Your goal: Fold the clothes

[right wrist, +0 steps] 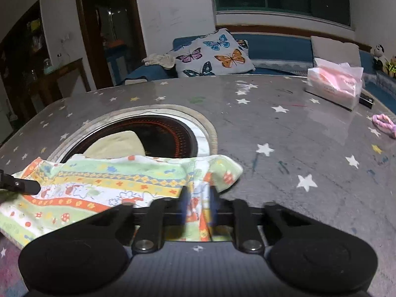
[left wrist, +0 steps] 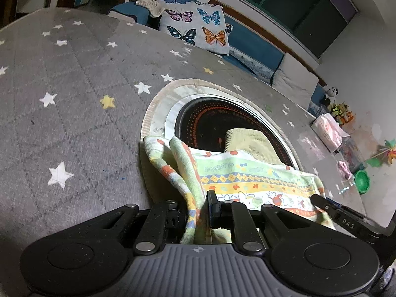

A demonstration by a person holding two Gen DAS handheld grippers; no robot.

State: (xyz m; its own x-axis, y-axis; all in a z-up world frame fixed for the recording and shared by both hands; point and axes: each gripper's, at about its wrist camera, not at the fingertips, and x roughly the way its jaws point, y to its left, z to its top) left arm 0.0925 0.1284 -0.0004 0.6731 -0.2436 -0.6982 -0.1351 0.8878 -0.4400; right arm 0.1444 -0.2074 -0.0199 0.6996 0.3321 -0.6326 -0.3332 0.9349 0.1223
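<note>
A patterned cloth (left wrist: 250,180) with green, yellow and orange bands lies stretched over the near part of the grey star-print table (left wrist: 74,113). My left gripper (left wrist: 198,210) is shut on its left edge, with fabric bunched between the fingers. My right gripper (right wrist: 198,205) is shut on its right edge (right wrist: 198,185); its fingers look blurred. The cloth spreads left across the right wrist view (right wrist: 104,180). The tip of the left gripper shows at that view's left edge (right wrist: 22,185), and the right gripper's tip shows in the left wrist view (left wrist: 329,208).
A round black cooktop (right wrist: 170,136) is set into the table, with a pale yellow cloth (right wrist: 116,143) on it behind the patterned cloth. A pink tissue pack (right wrist: 334,84), a pink band (right wrist: 383,121) and a green bowl (left wrist: 362,178) sit to the right. A butterfly cushion (right wrist: 212,54) lies on the sofa behind.
</note>
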